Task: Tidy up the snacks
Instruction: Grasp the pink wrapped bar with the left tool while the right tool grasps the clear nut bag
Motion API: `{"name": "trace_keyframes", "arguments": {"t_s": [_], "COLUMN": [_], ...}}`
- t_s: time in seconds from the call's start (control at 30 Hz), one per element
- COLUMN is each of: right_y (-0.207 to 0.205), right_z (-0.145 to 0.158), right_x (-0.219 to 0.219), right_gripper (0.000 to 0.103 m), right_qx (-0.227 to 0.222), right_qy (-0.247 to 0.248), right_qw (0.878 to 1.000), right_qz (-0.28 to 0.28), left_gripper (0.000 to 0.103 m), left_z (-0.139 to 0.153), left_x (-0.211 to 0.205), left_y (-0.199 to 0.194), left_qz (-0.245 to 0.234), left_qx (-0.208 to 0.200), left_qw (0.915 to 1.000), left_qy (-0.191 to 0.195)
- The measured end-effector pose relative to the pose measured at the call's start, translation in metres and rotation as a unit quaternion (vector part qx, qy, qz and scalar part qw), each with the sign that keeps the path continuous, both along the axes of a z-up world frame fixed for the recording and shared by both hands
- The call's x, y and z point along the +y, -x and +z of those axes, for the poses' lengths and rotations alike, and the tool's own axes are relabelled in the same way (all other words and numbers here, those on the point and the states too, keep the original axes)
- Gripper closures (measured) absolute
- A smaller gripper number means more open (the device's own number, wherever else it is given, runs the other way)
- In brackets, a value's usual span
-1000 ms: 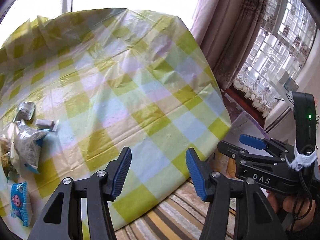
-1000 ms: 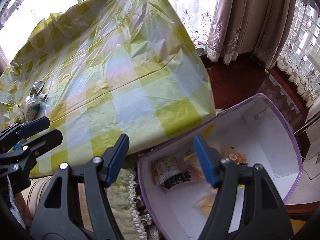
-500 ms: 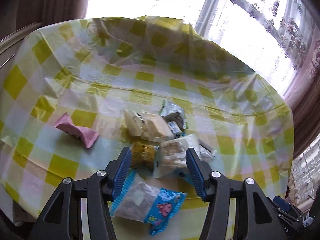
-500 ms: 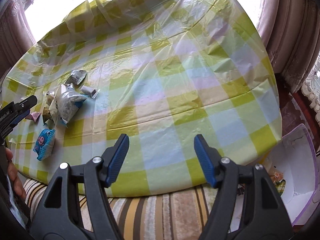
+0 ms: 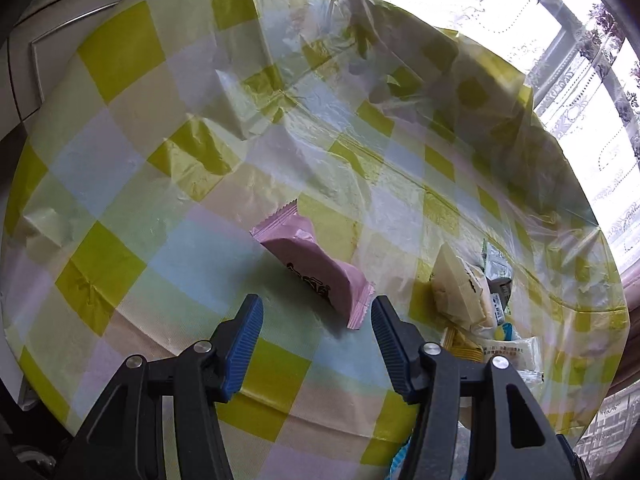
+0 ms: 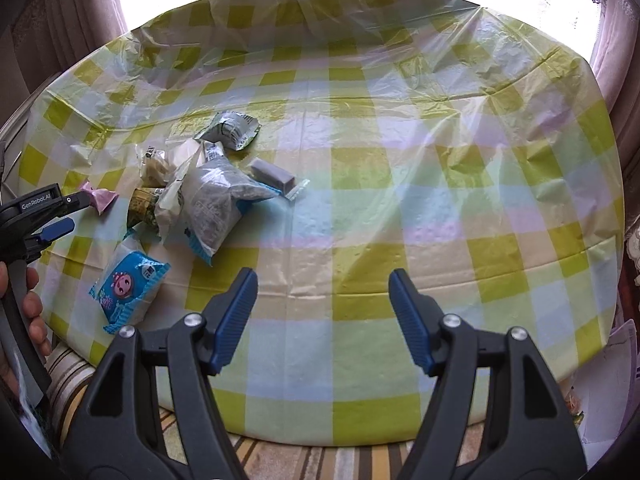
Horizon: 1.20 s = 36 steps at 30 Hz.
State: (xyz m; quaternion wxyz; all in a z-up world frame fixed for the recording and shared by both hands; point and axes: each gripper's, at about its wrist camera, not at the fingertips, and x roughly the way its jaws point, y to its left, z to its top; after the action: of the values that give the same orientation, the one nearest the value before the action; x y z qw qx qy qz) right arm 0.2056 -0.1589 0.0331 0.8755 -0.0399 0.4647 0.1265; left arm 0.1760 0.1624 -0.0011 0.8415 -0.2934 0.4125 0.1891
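Over the counter (image 6: 400, 184), beside the snack pile (image 6: 192, 200), I now have my left gripper (image 5: 316, 344) swung from the box side onto the pink packet (image 5: 316, 264), fingers half open and empty just short of it, the right gripper (image 6: 322, 320) open and empty too, so a pick looks next.

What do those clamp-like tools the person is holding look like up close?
Each is a black plastic clamp. The right gripper and the left gripper both have two angular arms with triangular cut-outs and silver rivets, tipped with ribbed blue pads. Seen from the right wrist camera, the left one carries white "GenRobot.AI" lettering on its side. No cables or sleeves show.
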Motion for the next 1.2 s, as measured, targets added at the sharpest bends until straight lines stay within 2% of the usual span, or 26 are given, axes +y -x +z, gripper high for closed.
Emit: {"name": "trace_keyframes", "arguments": {"t_s": [0.17, 0.27, 0.4, 0.43, 0.47, 0.67, 0.77, 0.97, 1.13, 1.2], "right_y": [-0.008, -0.012, -0.019, -0.021, -0.024, -0.038, -0.045, -0.056, -0.062, -0.058], "right_z": [-0.001, -0.002, -0.004, -0.005, -0.005, -0.016, -0.023, -0.028, -0.033, -0.033], "right_x": [0.031, 0.047, 0.061, 0.063, 0.066, 0.083, 0.088, 0.099, 0.101, 0.103], "right_gripper": [0.026, 0.024, 0.021, 0.020, 0.020, 0.018, 0.018, 0.018, 0.036, 0.040], "right_qx": [-0.018, -0.028, -0.042, -0.043, -0.044, -0.032, -0.017, -0.019, -0.009, -0.016], "right_qy": [0.012, 0.025, 0.046, 0.048, 0.050, 0.068, 0.052, 0.043, 0.026, 0.035], "right_qw": [0.999, 0.997, 0.995, 0.994, 0.994, 0.992, 0.993, 0.993, 0.995, 0.994], "right_qz": [0.040, 0.063, 0.079, 0.083, 0.086, 0.106, 0.104, 0.107, 0.100, 0.103], "left_gripper": [0.046, 0.049, 0.069, 0.078, 0.081, 0.084, 0.084, 0.085, 0.086, 0.087], "left_z": [-0.009, -0.008, -0.010, -0.010, -0.010, -0.010, -0.010, -0.009, -0.007, -0.006], "left_x": [0.005, 0.002, -0.010, -0.012, -0.013, -0.014, -0.016, -0.018, -0.023, -0.025], "left_y": [-0.021, -0.032, -0.047, -0.048, -0.049, -0.048, -0.046, -0.041, -0.037, -0.035], "left_qz": [-0.004, -0.014, -0.044, -0.048, -0.050, -0.062, -0.068, -0.071, -0.076, -0.079], "left_qx": [0.008, 0.010, 0.023, 0.023, 0.023, 0.012, 0.006, -0.002, -0.009, -0.013], "left_qw": [1.0000, 0.9996, 0.9962, 0.9955, 0.9948, 0.9938, 0.9939, 0.9940, 0.9932, 0.9928], "left_qy": [0.002, -0.022, -0.072, -0.079, -0.085, -0.091, -0.087, -0.083, -0.088, -0.089]}}
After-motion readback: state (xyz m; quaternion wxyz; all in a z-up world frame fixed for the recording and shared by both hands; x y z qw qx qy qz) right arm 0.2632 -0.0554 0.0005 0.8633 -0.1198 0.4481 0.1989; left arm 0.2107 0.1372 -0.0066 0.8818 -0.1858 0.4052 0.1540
